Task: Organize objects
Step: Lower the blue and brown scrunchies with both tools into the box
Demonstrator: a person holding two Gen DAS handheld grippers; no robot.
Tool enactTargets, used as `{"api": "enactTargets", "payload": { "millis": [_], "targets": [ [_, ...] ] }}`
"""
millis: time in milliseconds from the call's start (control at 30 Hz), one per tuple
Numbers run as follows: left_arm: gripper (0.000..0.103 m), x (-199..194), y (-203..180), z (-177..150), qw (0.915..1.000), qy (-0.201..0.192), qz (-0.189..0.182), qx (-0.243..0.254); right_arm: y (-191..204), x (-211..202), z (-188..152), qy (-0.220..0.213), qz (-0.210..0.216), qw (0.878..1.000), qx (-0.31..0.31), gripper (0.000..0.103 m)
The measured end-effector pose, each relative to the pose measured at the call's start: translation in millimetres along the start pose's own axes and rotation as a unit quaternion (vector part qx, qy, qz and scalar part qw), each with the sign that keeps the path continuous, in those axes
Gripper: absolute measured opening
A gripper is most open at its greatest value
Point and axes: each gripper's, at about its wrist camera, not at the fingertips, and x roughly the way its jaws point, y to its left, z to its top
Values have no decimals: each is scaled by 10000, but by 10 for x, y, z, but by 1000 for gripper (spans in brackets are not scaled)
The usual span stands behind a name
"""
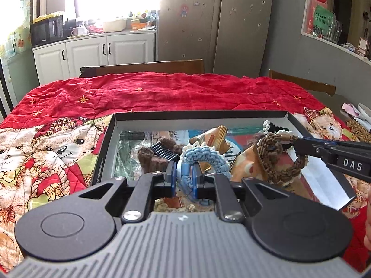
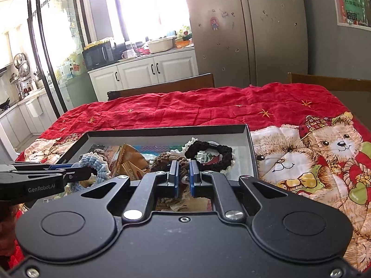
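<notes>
Two claws, each clamped on a braided ring over the box

The left claw (image 1: 184, 172) grips a blue braided ring (image 1: 204, 156); to its right, the right claw (image 2: 183, 173) pinches a brown braided ring (image 1: 271, 153), both above the shallow dark box (image 1: 199, 114) on the red table cover (image 1: 162, 90).

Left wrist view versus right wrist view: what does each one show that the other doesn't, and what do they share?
Only the left wrist view shows the dark comb in the box and glassware on a shelf at right. Only the right wrist view shows the glass sliding door and the kitchen behind it. Both show the shallow box, the left gripper shut on the blue scrunchie, the right gripper shut on the brown scrunchie, and the red bear-print cloth.
</notes>
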Motion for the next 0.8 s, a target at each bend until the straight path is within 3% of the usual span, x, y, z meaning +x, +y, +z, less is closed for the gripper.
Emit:
{"api": "enactTargets", "payload": {
  "millis": [800],
  "targets": [
    [18, 139, -42, -44, 9991, 19, 280, 323, -41, 144, -59, 63, -90, 9999, -41, 10]
  ]
}}
